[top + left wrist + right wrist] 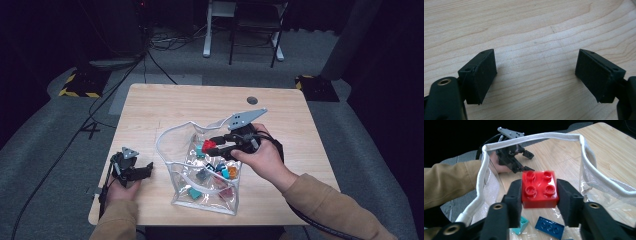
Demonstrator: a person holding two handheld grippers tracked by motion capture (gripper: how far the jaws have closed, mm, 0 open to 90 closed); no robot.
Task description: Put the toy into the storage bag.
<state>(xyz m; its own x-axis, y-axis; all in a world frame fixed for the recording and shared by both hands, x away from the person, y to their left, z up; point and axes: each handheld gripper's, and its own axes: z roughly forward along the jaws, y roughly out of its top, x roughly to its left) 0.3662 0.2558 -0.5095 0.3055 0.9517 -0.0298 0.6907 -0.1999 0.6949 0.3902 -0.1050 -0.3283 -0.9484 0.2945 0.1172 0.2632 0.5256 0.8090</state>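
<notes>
right gripper (539, 192) has a red brick (539, 188) between its jaws, pads on both sides of it, over the mouth of the clear bag (200, 165) at table (165, 107) centre; left gripper (536, 75) rests on the table, jaws wide apart, nothing between them

High view: fixed above the table's (165, 100) six o'clock edge, facing forward and down; far enough to take in the whole tabletop.
Left gripper view: rides the left gripper (536, 75), looking steeply down at bare wood, very near.
Right gripper view: rides the right gripper (539, 195), close on a red brick (539, 188) over the clear pouch's (584, 142) mouth.
Shared: pouch (172, 132), brick (208, 146), left gripper (145, 170) at eleven o'clock (522, 161).
</notes>
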